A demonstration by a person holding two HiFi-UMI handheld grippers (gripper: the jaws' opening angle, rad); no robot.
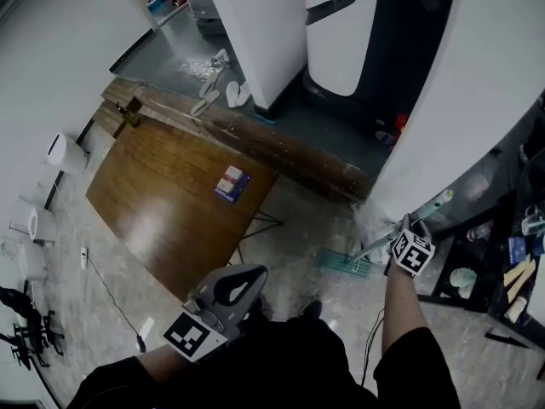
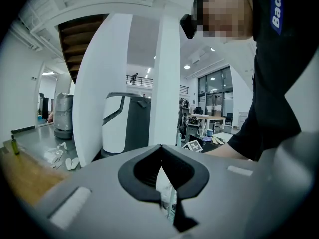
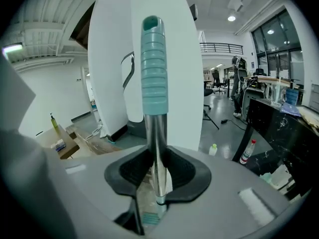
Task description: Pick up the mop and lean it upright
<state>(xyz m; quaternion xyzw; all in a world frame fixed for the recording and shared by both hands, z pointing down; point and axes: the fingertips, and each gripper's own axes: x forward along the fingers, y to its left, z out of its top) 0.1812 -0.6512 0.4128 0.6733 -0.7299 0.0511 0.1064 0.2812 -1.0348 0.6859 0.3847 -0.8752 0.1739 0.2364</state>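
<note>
We are standing between the wooden table's [image 1: 162,186] near edge and the white column [image 1: 477,100], with open floor [image 1: 289,220] ahead. The mop [image 3: 154,83] is slanting beside the column, its head on the floor. Our right gripper [image 3: 157,158] is clamping its metal pole, and our left gripper [image 2: 160,158] is hanging closed and empty.

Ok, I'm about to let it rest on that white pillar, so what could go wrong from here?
The right gripper is clamped on the mop's smooth metal pole, below the teal grip; it might slide or twist. The mop head sits on glossy floor beside the rounded white pillar, so a leaned mop could skid out and fall.
</note>
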